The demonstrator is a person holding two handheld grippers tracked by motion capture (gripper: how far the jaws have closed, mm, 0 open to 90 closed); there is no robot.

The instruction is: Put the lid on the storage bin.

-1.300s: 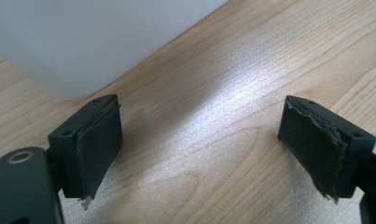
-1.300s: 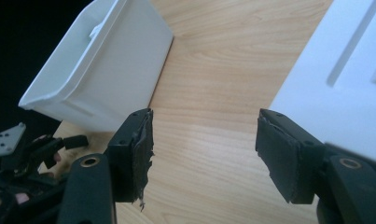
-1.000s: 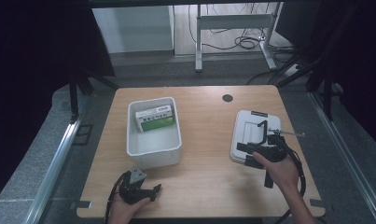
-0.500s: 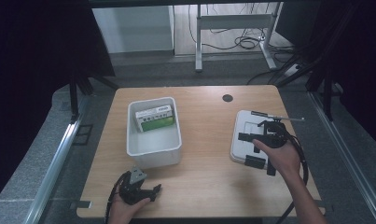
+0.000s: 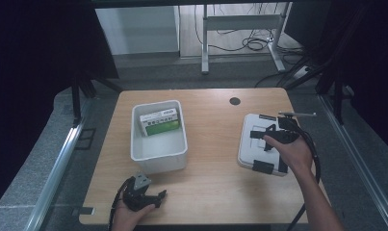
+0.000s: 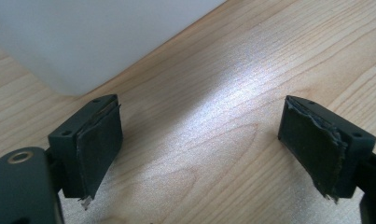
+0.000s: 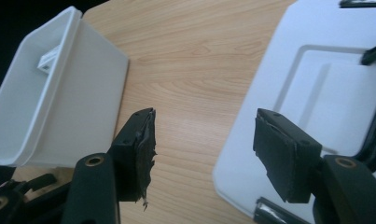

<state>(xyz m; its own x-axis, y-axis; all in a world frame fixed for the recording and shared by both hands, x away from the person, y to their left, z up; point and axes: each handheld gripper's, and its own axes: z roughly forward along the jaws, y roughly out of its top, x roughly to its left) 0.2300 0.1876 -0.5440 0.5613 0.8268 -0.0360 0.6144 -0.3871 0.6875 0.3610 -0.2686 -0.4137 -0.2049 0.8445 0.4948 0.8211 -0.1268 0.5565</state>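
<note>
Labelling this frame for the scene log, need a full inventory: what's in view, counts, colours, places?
table: 1, light wood, centre.
bin: 1, white, open-topped, table's left half.
box: 1, green and white, inside the bin at its far end.
lid: 1, white with black clips, table's right half, flat.
round cap: 1, dark, far edge of the table.
cables: several, black, floor beyond the table.
left hand-held gripper: 1, black, near edge by the bin, jaws open and empty.
right hand-held gripper: 1, black, at the lid's left edge, jaws open.
</note>
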